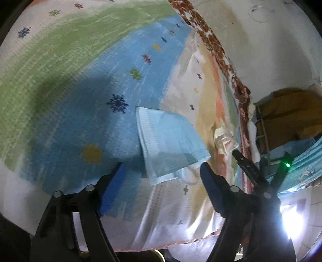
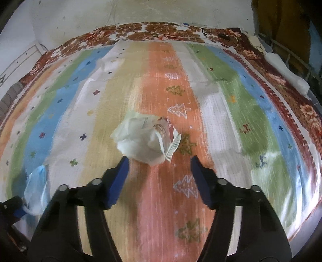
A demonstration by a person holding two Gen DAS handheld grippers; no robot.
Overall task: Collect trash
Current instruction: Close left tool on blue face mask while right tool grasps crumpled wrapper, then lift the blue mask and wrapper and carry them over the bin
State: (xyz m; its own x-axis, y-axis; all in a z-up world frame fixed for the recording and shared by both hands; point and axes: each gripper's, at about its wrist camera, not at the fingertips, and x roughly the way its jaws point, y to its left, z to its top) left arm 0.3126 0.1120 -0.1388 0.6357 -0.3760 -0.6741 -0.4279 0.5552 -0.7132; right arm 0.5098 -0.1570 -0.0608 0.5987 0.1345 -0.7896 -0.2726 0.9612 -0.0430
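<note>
Left gripper: tilted down over the striped rug, jaws apart, nothing pressed between the blue pads. One pale blue face mask lies flat on the rug's blue stripe; its near edge sits just ahead of the fingertips and between them, and the pads do not touch it.

Right gripper: angled steeply down over the same rug, jaws apart with bare rug between them. One crumpled wrapper, whitish with printed red and brown patches, rests where the tan stripe meets the orange one, just beyond the fingertips and nearer the left pad; contact cannot be told.

Count of trash: one mask, one wrapper. In the left view the wrapper shows at the right gripper's tip, beside the mask; in the right view the mask shows at the lower left with the left gripper on it.

Beneath the rug: one brown floral blanket.

Backdrop: one pale stained wall.
</note>
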